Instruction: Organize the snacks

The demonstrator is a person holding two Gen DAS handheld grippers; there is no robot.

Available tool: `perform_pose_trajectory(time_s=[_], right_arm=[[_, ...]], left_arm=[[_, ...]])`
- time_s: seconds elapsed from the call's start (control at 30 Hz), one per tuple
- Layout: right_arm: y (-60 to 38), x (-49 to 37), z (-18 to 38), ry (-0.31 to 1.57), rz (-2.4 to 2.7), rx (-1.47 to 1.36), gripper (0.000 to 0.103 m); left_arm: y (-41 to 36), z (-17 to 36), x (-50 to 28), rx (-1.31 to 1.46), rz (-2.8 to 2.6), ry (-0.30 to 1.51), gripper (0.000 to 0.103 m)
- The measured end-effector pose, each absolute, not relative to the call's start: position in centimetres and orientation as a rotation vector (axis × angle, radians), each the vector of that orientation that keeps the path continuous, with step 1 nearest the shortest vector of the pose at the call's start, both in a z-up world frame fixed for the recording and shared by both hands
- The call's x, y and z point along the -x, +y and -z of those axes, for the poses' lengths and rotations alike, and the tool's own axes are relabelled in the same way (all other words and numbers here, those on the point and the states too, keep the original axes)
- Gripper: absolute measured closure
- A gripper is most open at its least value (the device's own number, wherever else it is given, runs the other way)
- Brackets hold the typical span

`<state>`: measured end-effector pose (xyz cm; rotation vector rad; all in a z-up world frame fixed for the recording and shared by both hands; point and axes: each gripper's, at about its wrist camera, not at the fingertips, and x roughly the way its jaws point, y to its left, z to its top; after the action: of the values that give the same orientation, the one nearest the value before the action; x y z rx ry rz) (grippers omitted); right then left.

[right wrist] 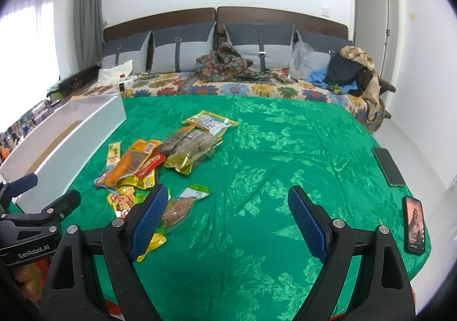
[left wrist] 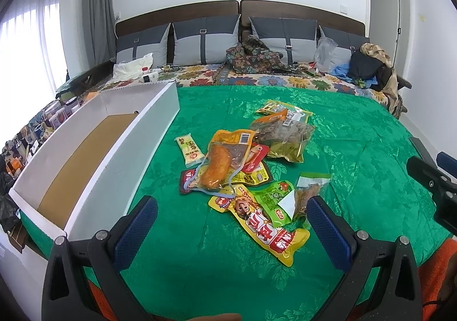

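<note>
A pile of snack packets lies on the green bedspread (left wrist: 200,249): an orange drumstick packet (left wrist: 222,161), a yellow cartoon packet (left wrist: 262,223), a green packet (left wrist: 274,201), a pale bar packet (left wrist: 190,149), brown packets (left wrist: 285,132). The pile also shows in the right wrist view (right wrist: 171,155). An empty white box with a brown floor (left wrist: 94,155) stands at the left. My left gripper (left wrist: 231,206) is open and empty, hovering over the near end of the pile. My right gripper (right wrist: 228,203) is open and empty, right of the pile, with a brown packet (right wrist: 180,206) by its left finger.
Two phones (right wrist: 415,223) (right wrist: 390,166) lie near the bed's right edge. Grey pillows (left wrist: 205,38), clothes (left wrist: 257,58) and a plastic bag (left wrist: 325,55) sit along the headboard. Cluttered items (left wrist: 51,118) line the bed's left side beyond the box.
</note>
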<state>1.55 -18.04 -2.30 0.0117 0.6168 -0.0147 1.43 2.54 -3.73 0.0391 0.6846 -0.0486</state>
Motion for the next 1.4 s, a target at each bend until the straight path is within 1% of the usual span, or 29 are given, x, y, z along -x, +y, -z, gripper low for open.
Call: perform_pose_trajectory(time_s=[0.2,1.4], right_arm=[[-18.18,-1.59,2.16,0.618,0.019,-0.018,0.014],[-17.84,-1.07,2.15,0.599,0.011,-0.014,0.014]], left_arm=[[2.76,4.37,-1.34,-0.032,0.053,0.704,0.000],[2.97,4.21,-1.24,-0.025,0.057,0.701,0.000]])
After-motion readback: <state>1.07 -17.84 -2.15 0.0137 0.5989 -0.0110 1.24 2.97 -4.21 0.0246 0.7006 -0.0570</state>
